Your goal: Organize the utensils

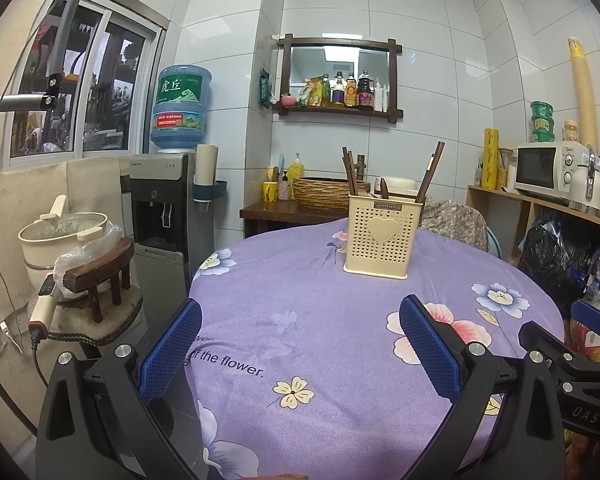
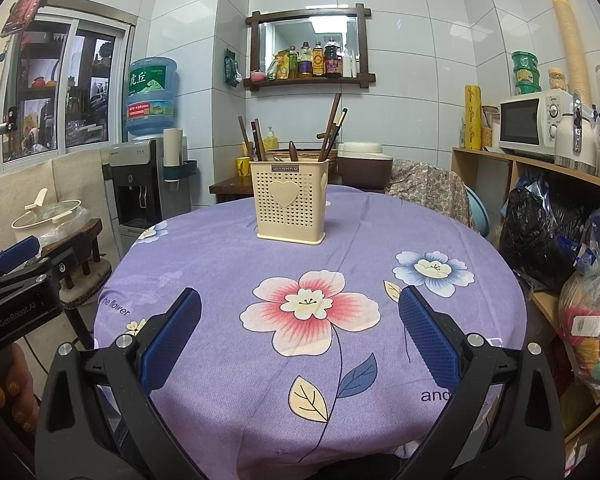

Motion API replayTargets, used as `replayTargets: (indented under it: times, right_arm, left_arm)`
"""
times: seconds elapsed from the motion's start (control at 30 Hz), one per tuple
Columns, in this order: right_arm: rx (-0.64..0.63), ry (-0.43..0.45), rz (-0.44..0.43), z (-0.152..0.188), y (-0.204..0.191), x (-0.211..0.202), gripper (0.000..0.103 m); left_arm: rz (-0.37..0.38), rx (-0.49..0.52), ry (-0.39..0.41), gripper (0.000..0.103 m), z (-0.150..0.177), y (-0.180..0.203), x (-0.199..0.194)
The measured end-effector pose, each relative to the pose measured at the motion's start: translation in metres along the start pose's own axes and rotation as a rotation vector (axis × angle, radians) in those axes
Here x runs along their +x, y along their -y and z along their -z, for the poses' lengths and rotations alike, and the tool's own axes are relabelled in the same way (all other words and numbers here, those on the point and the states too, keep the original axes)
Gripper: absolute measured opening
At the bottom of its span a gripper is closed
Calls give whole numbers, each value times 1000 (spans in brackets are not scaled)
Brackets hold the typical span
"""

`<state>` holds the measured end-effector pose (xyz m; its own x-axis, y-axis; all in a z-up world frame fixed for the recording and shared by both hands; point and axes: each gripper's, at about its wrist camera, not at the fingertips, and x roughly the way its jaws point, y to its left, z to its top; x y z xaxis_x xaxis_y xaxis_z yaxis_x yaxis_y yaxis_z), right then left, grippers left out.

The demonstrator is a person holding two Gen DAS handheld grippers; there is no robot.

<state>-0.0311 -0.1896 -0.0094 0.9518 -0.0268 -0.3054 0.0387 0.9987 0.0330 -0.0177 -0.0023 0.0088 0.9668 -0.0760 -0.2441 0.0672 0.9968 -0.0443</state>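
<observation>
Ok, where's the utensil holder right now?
The cream utensil holder stands upright at the table's far side, ahead of both open grippers, left of centre in the right wrist view and holding dark utensils.

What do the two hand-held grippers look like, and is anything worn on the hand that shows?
Both the left gripper and the right gripper have black frames with silver bolts and blue textured pads. The left body reads "GenRobot.AI", the right "DAS". The hand has gold glitter nail polish; no sleeve shows.
</observation>
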Motion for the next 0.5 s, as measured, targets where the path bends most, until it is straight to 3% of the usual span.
replayTargets:
  times: [0.5]
  right_arm:
    - [1, -1, -1, 4, -2, 0, 97]
  left_arm:
    - [0, -1, -1, 98, 0, 0, 1]
